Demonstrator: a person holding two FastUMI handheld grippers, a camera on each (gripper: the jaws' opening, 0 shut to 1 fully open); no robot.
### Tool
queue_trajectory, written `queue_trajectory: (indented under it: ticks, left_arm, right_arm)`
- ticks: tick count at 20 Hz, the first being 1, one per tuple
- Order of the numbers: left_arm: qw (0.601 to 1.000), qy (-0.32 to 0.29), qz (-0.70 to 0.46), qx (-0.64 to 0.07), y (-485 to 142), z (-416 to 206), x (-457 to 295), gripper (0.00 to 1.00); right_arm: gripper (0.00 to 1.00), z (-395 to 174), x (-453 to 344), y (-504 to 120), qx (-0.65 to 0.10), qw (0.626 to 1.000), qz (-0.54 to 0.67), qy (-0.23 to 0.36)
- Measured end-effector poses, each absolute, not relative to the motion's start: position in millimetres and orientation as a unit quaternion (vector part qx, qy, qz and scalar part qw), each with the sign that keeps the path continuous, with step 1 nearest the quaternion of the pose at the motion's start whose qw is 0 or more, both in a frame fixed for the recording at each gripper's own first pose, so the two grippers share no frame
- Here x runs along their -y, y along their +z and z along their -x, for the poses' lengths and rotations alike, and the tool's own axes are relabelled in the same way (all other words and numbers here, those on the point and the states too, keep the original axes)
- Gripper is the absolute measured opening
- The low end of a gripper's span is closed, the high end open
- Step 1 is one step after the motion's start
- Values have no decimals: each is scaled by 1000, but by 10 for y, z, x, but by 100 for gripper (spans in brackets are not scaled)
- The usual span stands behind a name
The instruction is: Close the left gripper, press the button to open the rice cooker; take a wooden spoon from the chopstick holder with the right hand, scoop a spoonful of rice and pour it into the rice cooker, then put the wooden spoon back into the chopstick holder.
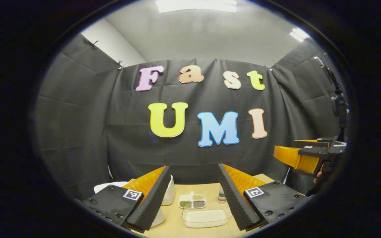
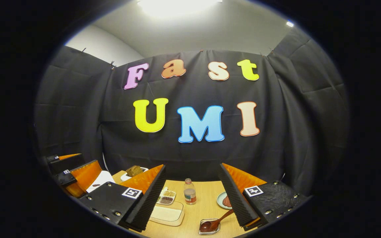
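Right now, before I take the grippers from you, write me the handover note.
Left gripper: open, empty, not yet closed for the press.
Right gripper: open, empty.
Rice cooker: white, behind the left gripper's left finger; I can't tell if the lid is open.
Wooden spoon: resting in its small glass holder, by the right gripper's right finger.
Rice container: clear, mid-table.
Done: nothing visible.
Left: close left gripper, press button, take spoon, scoop, pour, return spoon.
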State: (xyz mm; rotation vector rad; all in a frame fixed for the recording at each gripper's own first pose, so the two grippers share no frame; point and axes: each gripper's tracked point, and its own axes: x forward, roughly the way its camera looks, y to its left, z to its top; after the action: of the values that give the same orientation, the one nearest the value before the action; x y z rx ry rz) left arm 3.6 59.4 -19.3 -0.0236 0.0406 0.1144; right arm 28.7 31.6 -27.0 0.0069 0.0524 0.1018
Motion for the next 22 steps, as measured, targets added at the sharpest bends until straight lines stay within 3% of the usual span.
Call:
queue_trajectory:
  ticks: [1, 6, 7, 12, 13, 14, 17, 18, 19, 22]
  left_arm:
    - [998, 61, 21, -23, -234, -43, -673, 98]
    - [991, 100, 48, -74, -674, -22, -1258, 97]
    - [990, 108, 46, -84, -773, -15, -1387, 88]
    - [974, 136, 61, -172, -1414, 8, -1926, 24]
    - [971, 134, 73, -186, -1532, -27, -2010, 10]
    - [968, 129, 81, -199, -1609, -15, -2060, 10]
    - [957, 143, 96, -232, -1901, -94, -2392, 8]
    - [953, 151, 102, -243, -1982, -107, -2515, 9]
    - [947, 160, 110, -255, -2070, -145, -2641, 9]
    - [930, 176, 133, -293, -2344, -216, -2860, 9]
  right_arm:
    - [97, -275, -327, -276, -27, 998, -4, 52]
    - [97, -195, -419, -308, -31, 998, 7, 58]
    - [97, -172, -428, -319, -32, 998, 10, 58]
    - [97, -67, -474, -469, -51, 997, 20, 61]
    - [92, -53, -468, -489, -54, 996, 22, 61]
    - [97, -46, -457, -494, -56, 996, 24, 59]
    - [97, -42, -443, -551, -65, 996, 27, 55]
    - [92, -48, -438, -561, -67, 996, 29, 54]
    - [97, -58, -430, -577, -70, 996, 30, 51]
    - [97, -69, -414, -611, -76, 996, 30, 45]
